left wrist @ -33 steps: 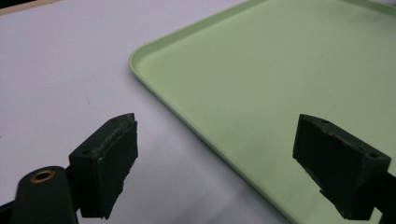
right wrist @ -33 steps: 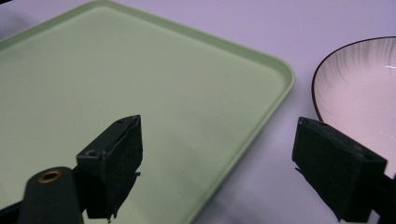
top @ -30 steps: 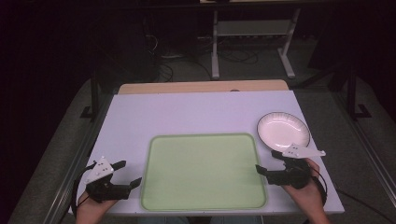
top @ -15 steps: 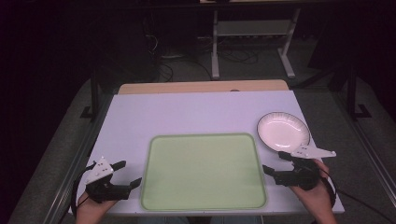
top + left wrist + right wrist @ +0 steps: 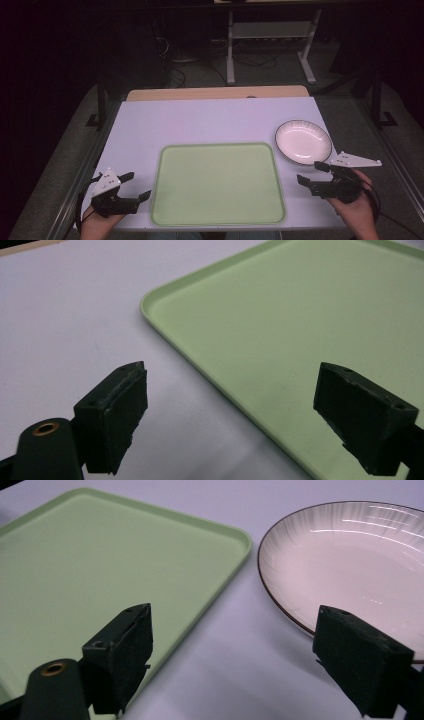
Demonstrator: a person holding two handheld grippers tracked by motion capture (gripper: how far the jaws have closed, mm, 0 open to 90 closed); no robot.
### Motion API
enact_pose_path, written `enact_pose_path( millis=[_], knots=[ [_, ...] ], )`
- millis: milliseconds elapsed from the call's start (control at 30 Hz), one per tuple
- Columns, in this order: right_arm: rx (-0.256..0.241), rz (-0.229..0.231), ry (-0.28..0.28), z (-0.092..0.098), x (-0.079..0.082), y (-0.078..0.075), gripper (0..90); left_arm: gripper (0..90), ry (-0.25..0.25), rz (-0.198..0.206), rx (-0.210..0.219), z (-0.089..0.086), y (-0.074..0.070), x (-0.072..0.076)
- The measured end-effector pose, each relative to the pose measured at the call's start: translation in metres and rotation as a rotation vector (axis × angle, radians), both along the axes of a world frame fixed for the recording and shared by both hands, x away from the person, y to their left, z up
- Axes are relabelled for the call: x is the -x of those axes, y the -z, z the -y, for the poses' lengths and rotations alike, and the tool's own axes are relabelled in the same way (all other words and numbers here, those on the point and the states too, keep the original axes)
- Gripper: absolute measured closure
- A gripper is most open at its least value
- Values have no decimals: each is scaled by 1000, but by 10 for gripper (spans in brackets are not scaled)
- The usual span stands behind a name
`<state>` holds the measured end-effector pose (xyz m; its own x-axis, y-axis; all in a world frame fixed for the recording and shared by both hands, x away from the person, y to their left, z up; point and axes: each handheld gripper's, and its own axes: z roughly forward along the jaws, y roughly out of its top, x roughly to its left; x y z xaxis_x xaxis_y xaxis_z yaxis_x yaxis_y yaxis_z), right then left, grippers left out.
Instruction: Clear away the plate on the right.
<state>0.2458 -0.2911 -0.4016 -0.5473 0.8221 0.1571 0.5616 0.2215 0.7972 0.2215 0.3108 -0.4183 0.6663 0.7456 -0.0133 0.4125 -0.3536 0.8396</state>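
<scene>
The shallow white ceramic plate with a dark rim lies just ahead of the right gripper, whose jaws are spread wide and empty, and it looks stiff, glossy-slick and breakable, so I'd pinch its raised near rim.

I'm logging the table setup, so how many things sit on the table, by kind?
Tray: 1
Plate: 1
Total: 2
</scene>
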Motion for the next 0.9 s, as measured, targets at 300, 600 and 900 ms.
enact_pose_path(
  millis=[300, 600, 900],
  knots=[
    [15, -28, 37, 21, -3, 0, 158, 139, -5, -1, 0, -1, 0, 0],
    [8, -54, 83, 43, -11, 0, 162, 139, -7, -4, 1, -2, 1, -1],
    [-38, -104, 153, 69, -28, -4, 162, 139, -5, -5, 7, -2, 0, -1]
  ],
)
